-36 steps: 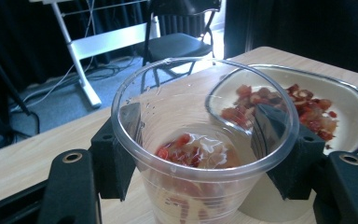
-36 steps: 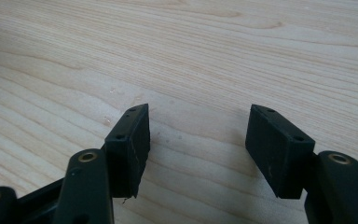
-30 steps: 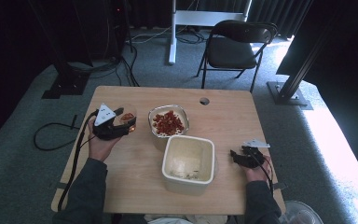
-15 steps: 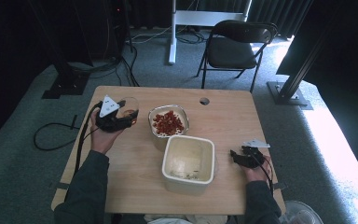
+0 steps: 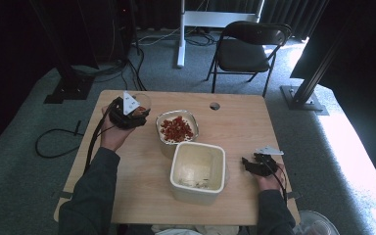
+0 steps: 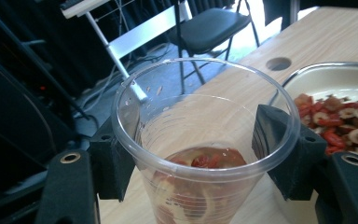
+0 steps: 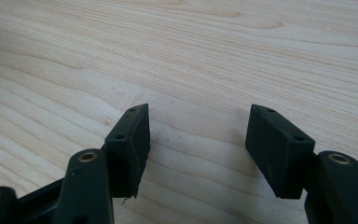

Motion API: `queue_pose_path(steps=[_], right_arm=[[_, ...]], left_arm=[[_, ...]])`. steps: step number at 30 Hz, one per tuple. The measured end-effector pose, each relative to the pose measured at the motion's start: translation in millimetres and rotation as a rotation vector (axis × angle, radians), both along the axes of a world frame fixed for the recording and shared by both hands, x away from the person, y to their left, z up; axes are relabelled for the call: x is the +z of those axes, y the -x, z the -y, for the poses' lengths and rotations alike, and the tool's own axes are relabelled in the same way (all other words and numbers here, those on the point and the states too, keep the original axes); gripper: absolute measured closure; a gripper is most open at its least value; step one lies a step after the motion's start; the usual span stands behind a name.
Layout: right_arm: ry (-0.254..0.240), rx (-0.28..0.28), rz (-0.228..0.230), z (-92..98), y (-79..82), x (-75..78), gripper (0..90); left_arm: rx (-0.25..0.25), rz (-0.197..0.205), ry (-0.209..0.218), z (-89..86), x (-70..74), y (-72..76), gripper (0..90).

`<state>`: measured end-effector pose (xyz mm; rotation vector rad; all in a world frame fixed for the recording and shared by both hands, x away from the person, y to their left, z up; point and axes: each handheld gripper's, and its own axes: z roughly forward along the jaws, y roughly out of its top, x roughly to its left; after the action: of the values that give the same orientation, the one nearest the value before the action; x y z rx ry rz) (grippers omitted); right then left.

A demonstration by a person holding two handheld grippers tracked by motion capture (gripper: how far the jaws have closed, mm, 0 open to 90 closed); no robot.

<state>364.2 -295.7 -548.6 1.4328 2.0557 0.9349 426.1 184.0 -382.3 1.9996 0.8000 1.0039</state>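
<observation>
Pale wooden surface (image 5: 235, 127) carries a white bowl of red dried fruit (image 5: 176, 128) just right of the left hand-held gripper (image 6: 196, 154), which clamps an upright clear plastic cup (image 6: 200, 140); the right hand-held gripper (image 7: 198, 144) rests wide, empty.

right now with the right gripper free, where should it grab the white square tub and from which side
Probably the right-hand wall of the white square tub, pinched at the rim with one finger inside and one outside. The tub stands upright and open-topped and looks too wide to span. The open right gripper sits on the table just beside that wall, so come in from the right.
</observation>
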Motion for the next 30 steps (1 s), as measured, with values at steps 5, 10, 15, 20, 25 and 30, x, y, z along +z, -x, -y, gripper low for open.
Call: queue_pose_path(steps=[5, 10, 15, 20, 25, 30], right_arm=[[-0.001, 0.0, 0.0, 0.0, 0.0, 0.0, 39.2], [0.0, 0.0, -0.001, 0.0, 0.0, 0.0, 39.2], [0.0, 0.0, 0.001, 0.0, -0.1, 0.0, 39.2], [0.0, 0.0, 0.001, 0.0, -0.1, 0.0, 39.2], [0.0, 0.0, 0.0, 0.0, -0.1, 0.0, 39.1], [0.0, 0.0, 0.0, 0.0, 0.0, 0.0, 39.1]], left_arm=[[-0.002, 0.031, -0.097, 12.3, 1.1, -2.5, 33.6], [-0.022, 0.044, -0.188, 25.0, 0.9, -3.7, 33.6], [-0.055, 0.068, -0.29, 39.5, 1.2, -2.8, 33.6], [-0.085, 0.078, -0.356, 53.0, 1.0, -2.5, 33.4], [-0.103, 0.089, -0.434, 62.9, -3.4, -1.5, 33.3], [-0.113, 0.129, -0.555, 76.3, -8.9, 1.5, 32.8]])
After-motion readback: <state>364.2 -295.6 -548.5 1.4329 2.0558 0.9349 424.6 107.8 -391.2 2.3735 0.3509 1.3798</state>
